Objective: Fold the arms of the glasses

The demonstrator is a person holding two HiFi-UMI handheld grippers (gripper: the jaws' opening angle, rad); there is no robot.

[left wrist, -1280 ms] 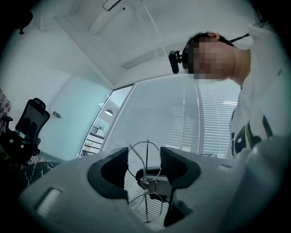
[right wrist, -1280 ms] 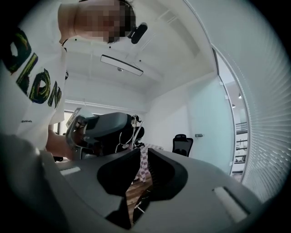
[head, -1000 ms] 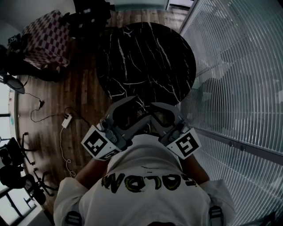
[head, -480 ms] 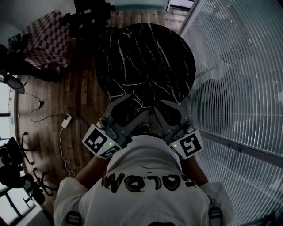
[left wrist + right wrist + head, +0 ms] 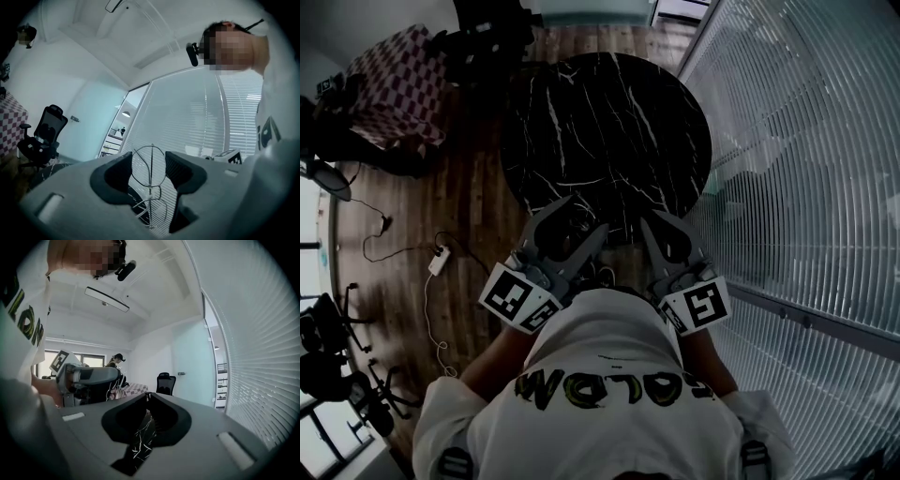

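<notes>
Glasses held in your left gripper (image 5: 579,217), near the table (image 5: 609,122) edge.
Its jaws pinch the glasses (image 5: 149,176); your right gripper (image 5: 661,227) has just been closing, tips together, nothing between.

A black marble table (image 5: 609,122) is lying just ahead of the left claw (image 5: 584,217); a checkered box (image 5: 394,80) is sitting far left.

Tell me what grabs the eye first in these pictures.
Thin wire-rimmed round-lens glasses stand on end, clamped between the dark fingers of the left gripper, against bright window blinds. In the head view, a round black marble table with white veins dominates the wooden floor.
</notes>
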